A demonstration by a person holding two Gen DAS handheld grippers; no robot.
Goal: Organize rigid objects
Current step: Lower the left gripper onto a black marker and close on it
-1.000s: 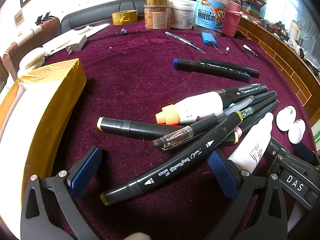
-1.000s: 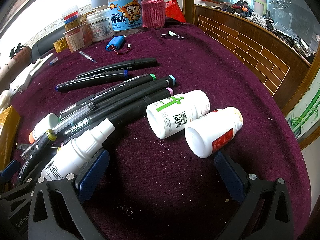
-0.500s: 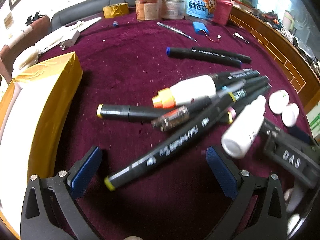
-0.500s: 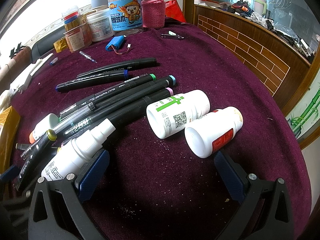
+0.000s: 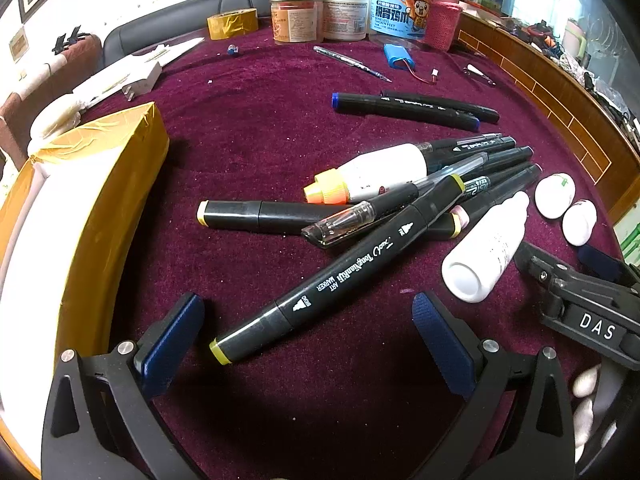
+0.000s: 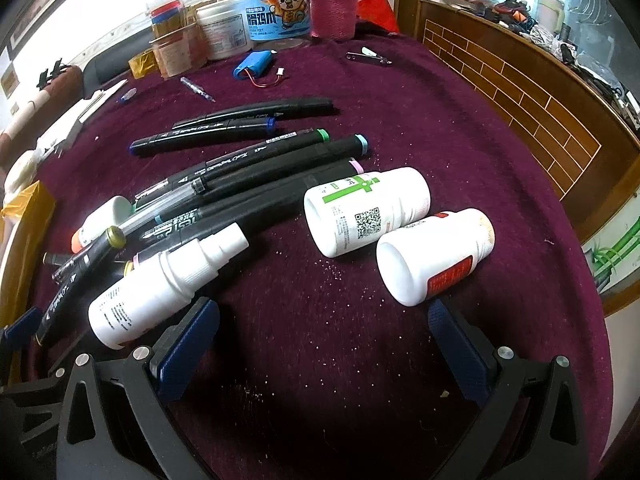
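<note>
Several black art markers lie in a heap on the purple cloth. A yellow-ended marker (image 5: 340, 276) slants across the pile, its near end between the fingers of my open left gripper (image 5: 308, 336). A clear-capped pen (image 5: 360, 216) and an orange-capped white bottle (image 5: 372, 174) lie behind it. A white spray bottle (image 5: 486, 250) (image 6: 160, 288) rests on its side beside the pile. Two white pill bottles, one green-labelled (image 6: 368, 210) and one red-labelled (image 6: 434, 256), lie just ahead of my open right gripper (image 6: 324, 340), which holds nothing.
A gold-taped box (image 5: 80, 208) stands at the left. Jars (image 5: 344, 12), a pink knitted sleeve (image 6: 334, 10), a tape roll (image 5: 232, 24) and a blue battery pack (image 6: 254, 64) sit at the back. A wooden rim (image 6: 520, 92) bounds the right side.
My left gripper has pulled back and risen a little, so the yellow-ended marker's near end now lies farther ahead between its fingers. The right gripper and the pill bottles have not moved.
</note>
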